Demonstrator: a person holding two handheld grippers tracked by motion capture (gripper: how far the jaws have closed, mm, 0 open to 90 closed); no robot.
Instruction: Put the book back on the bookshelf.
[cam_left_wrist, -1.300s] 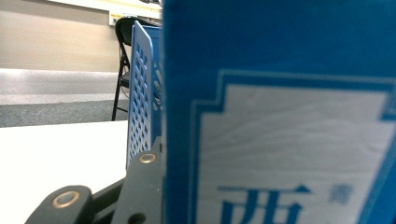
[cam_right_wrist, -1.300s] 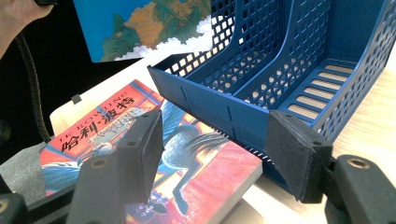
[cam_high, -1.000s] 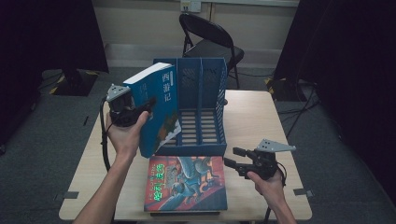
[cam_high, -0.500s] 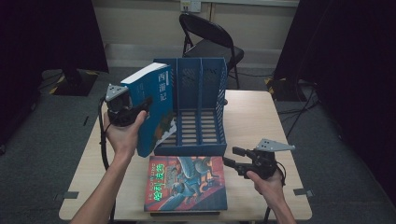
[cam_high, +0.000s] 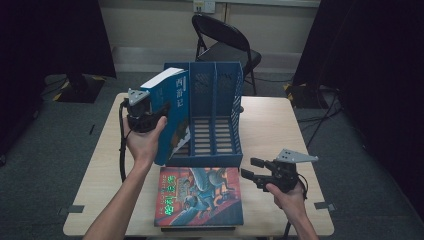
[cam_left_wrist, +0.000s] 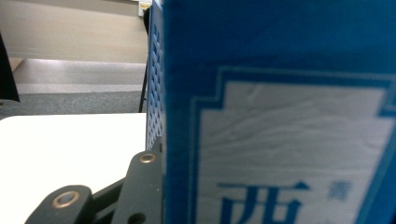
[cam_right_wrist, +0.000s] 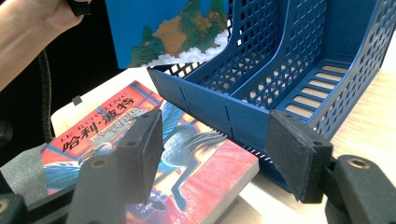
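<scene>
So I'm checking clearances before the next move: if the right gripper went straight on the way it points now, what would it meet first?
Probably the low front wall of the blue file rack, just above the flat book's corner; the open right gripper faces it, though depth is hard to judge.

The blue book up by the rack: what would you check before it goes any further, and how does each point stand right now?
1. Left tool has a firm hold on the blue book: ok, the book is off the table and clamped.
2. Book lined up with a slot of the rack: not ok, it tilts at the rack's left side.
3. Rack slots free: ok, the two middle slots look empty; the leftmost is hidden by the book.
4. Right tool out of the way: ok, open, low by the rack's front right corner.
5. Red book clear of the path: ok, flat in front of the rack.
</scene>
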